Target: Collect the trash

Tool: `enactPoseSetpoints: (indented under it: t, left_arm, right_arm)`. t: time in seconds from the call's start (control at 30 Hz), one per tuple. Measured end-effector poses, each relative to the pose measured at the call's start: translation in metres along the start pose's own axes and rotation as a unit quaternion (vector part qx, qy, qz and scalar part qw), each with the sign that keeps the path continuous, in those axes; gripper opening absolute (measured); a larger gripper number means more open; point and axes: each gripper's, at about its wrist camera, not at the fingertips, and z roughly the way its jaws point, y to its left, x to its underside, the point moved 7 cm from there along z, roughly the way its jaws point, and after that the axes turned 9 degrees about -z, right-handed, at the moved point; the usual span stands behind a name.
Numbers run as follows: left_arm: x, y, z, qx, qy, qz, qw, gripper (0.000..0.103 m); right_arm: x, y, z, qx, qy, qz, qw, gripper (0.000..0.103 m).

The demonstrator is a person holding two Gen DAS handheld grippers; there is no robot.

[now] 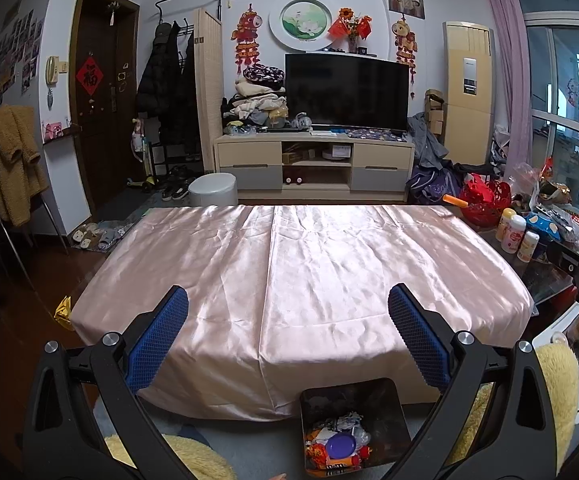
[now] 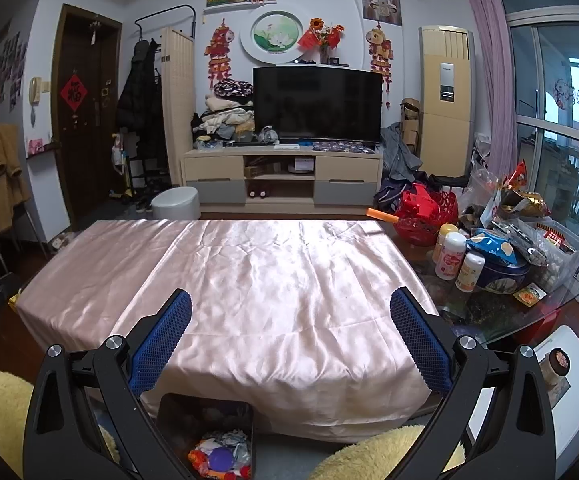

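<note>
Dark square trash bin [image 1: 353, 404] on floor against near edge of the satin-draped pink table [image 1: 301, 264], holding crumpled wrappers and a purple round lid; left gripper [image 1: 288, 332] and right gripper [image 2: 290, 334] both spread wide, empty.

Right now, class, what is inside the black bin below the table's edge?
The black bin holds crumpled wrappers, a purple disc and orange packaging. Anything beneath that pile is hidden.

Pink-cloth table [image 1: 309, 272] top bare, free passage; bottles [image 2: 455, 258], snack clutter [image 2: 521, 236] block rt side.
</note>
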Motion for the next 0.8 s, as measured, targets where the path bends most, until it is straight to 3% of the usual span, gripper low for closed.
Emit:
enactPoseSetpoints:
  t: [0.8]
  left_arm:
    - [-0.0009, -0.0002, 0.0002, 0.0, 0.001, 0.0, 1.0, 0.095]
  right_arm:
    - [0.0031, -0.0004, 0.0046, -0.004, 0.009, 0.004, 1.0, 0.1]
